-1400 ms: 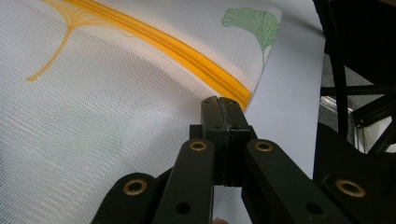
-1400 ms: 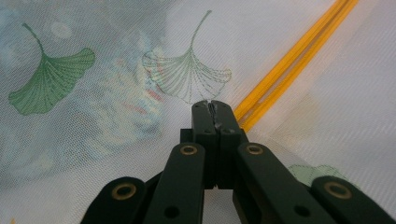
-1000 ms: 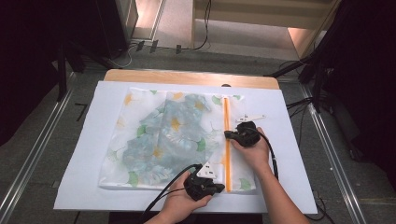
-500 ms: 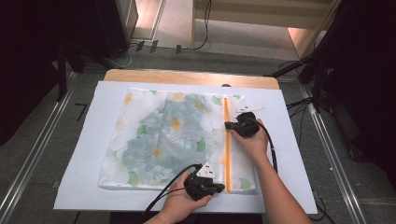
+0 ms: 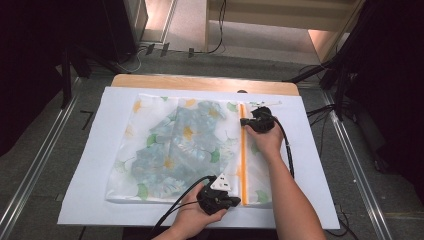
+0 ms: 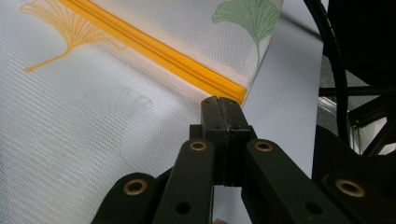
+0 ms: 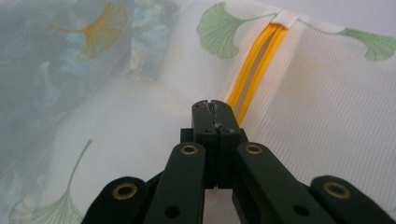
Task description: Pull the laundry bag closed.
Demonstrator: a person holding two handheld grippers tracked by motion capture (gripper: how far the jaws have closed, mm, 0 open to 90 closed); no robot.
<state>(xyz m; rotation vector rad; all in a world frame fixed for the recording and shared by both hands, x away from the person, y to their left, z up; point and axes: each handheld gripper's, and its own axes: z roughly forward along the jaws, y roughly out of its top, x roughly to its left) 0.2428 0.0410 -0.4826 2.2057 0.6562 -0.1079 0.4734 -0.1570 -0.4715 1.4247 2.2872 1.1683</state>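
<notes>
A white mesh bag (image 5: 150,165) printed with ginkgo leaves lies flat on the sheet, with a blue patterned cloth (image 5: 185,135) inside it. An orange zipper (image 5: 243,160) runs along its right side. My left gripper (image 5: 235,201) is at the near end of the zipper, its jaws shut (image 6: 222,100) on the bag's edge where the orange strip (image 6: 154,51) stops. My right gripper (image 5: 245,121) is near the far end, jaws shut (image 7: 214,105) at the zipper (image 7: 259,65), over the slider hidden beneath them. Ahead of it the two orange tracks lie slightly apart up to a white tab (image 7: 285,18).
A white sheet (image 5: 90,200) covers the wooden table (image 5: 200,81). Black cables trail from both grippers off the near edge. Metal rails (image 5: 35,170) and dark stands flank the table on the floor.
My right gripper has slid along the zipper toward the far end of the bag. The left gripper has held still at the near end.
</notes>
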